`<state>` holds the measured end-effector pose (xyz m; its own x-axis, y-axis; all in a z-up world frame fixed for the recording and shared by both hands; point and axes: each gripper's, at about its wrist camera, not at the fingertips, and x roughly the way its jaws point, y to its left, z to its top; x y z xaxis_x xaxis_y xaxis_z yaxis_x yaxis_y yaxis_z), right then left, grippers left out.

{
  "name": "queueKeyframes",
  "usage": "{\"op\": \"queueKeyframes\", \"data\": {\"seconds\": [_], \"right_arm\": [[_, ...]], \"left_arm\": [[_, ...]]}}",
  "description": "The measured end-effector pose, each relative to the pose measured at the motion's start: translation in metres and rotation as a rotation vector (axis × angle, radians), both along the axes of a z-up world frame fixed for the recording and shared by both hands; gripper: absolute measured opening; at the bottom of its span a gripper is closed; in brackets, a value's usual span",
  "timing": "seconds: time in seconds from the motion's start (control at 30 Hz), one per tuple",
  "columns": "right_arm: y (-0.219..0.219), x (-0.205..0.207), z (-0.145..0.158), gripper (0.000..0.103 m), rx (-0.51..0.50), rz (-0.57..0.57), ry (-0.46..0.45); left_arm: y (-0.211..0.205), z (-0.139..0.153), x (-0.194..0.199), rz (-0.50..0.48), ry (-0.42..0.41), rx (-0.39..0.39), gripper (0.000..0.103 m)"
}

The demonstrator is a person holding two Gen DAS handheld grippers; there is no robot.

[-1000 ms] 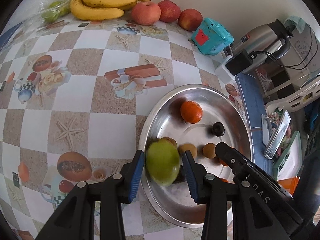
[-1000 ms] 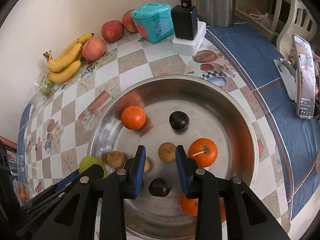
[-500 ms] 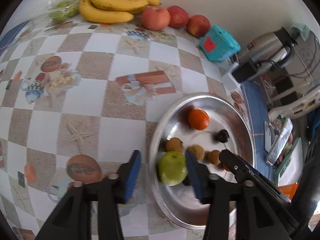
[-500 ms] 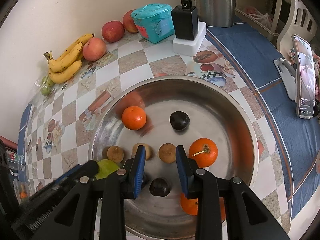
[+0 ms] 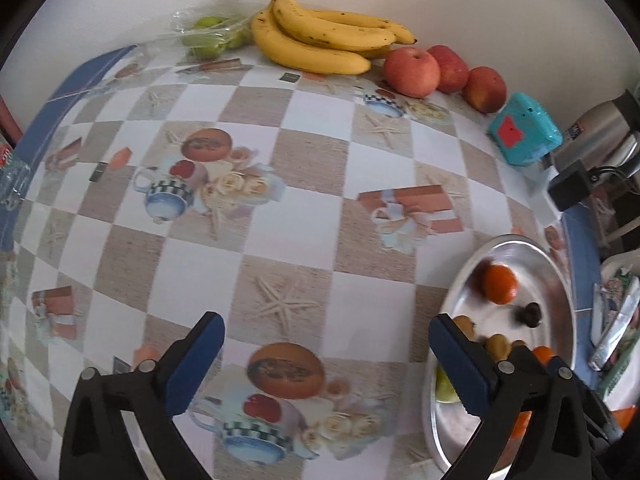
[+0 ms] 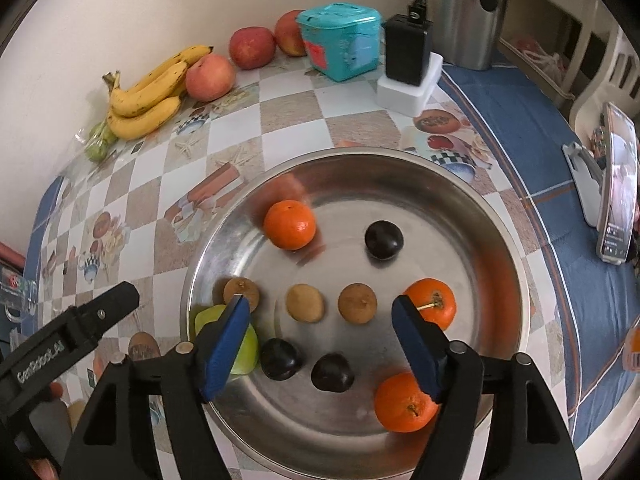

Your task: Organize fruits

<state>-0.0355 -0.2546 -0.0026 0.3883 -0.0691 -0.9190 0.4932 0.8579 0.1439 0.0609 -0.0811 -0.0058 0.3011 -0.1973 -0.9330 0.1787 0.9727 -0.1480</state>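
A steel bowl [image 6: 472, 216] holds oranges [image 6: 289, 224], dark plums [image 6: 383, 239], small brown fruits [image 6: 305, 303] and a green apple [image 6: 245, 354] at its left edge. My right gripper [image 6: 320, 336] is open and empty above the bowl's near side. My left gripper [image 5: 326, 354] is open and empty over the tablecloth, left of the bowl [image 5: 436, 412]; its finger [image 6: 100, 312] shows in the right wrist view. Bananas [image 5: 320, 40], red apples [image 5: 412, 72] and bagged green fruit [image 5: 208, 36] lie along the wall.
A teal box [image 6: 340, 46], a black charger on a white block [image 6: 408, 68] and a steel kettle [image 6: 464, 12] stand behind the bowl. A phone on a stand [image 6: 612, 184] is at the right. A checked tablecloth [image 5: 280, 184] covers the table.
My left gripper let go of the green apple in the bowl, opened wide and swung left over the tablecloth. My right gripper opened wider.
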Motion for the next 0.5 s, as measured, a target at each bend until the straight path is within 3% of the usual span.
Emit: {"op": "queueKeyframes", "data": {"seconds": [0.07,0.2,0.27,0.5], "right_arm": [[0.003,0.001,0.000,0.087,-0.015,0.013,0.001],[0.008,0.002,0.002,0.088,-0.043,0.022,-0.008],[0.008,0.002,0.003,0.097,-0.046,0.019,-0.017],[0.013,0.001,0.006,0.097,-0.030,0.021,-0.042]], "left_arm": [[0.002,-0.001,0.001,0.002,-0.009,0.020,0.103],[0.004,0.001,0.001,-0.005,-0.041,0.074,0.103],[0.004,0.001,0.001,-0.010,-0.054,0.090,0.103],[0.003,0.004,-0.005,-0.043,-0.091,0.142,0.103]]}}
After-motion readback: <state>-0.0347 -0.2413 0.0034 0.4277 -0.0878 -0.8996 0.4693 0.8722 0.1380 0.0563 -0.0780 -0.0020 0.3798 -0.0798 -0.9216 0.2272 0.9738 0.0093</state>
